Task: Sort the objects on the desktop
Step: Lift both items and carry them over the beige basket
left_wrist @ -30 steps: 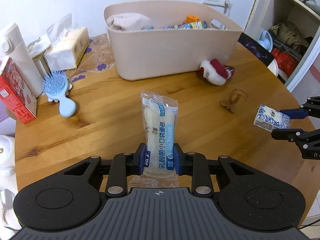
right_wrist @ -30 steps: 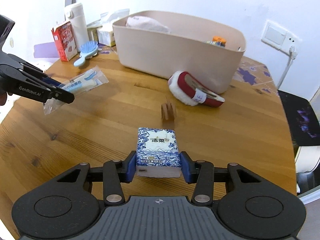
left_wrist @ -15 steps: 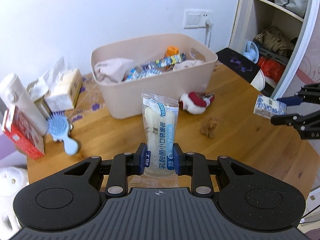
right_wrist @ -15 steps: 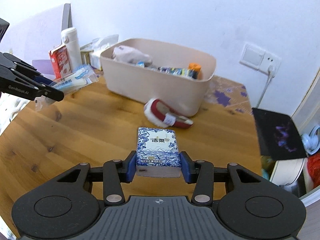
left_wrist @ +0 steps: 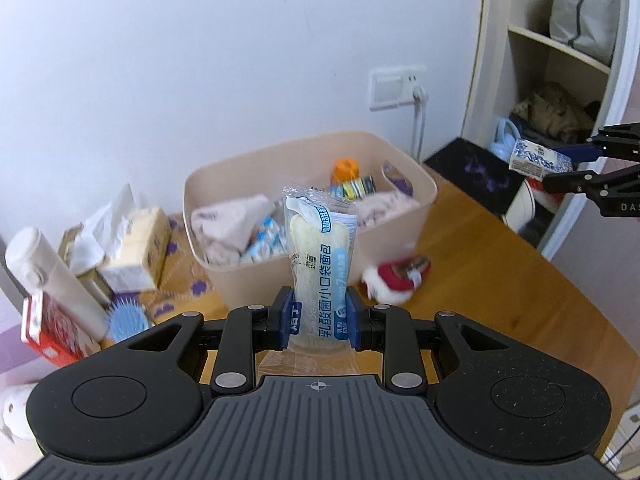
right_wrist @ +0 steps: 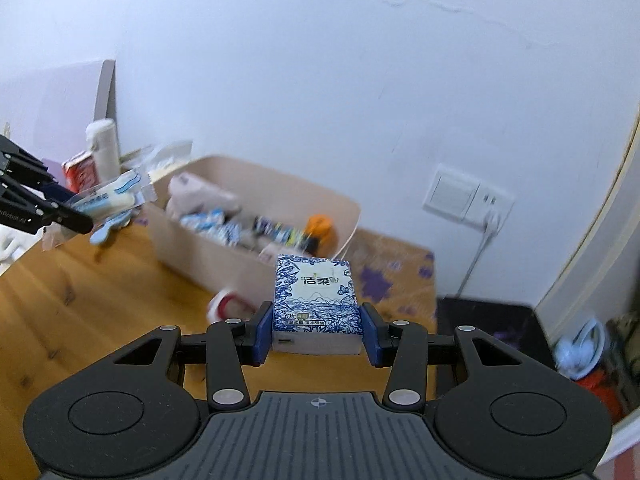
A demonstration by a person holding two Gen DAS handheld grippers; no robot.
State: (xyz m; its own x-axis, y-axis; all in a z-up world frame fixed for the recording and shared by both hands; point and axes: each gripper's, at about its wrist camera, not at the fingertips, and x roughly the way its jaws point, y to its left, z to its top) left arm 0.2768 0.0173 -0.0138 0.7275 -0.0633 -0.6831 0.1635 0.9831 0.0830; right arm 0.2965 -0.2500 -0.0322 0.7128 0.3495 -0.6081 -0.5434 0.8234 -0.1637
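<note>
While left claw (left_wrist: 319, 317) grips bread packet (left_wrist: 320, 264) lengthwise, pointing forward, right claw (right_wrist: 317, 333) clamps tissue pack (right_wrist: 316, 300).

We have lifted both tools up off the worktop (left_wrist: 500, 264) since a second ago. The left tool (left_wrist: 319, 316) has carried the bread packet (left_wrist: 320, 264) from low over the wood to a height level with the beige bin (left_wrist: 400, 216), whose contents now show from above. The right tool (right_wrist: 316, 332) has raised the tissue pack (right_wrist: 315, 292) likewise, and the bin sits lower and farther in its view.
</note>
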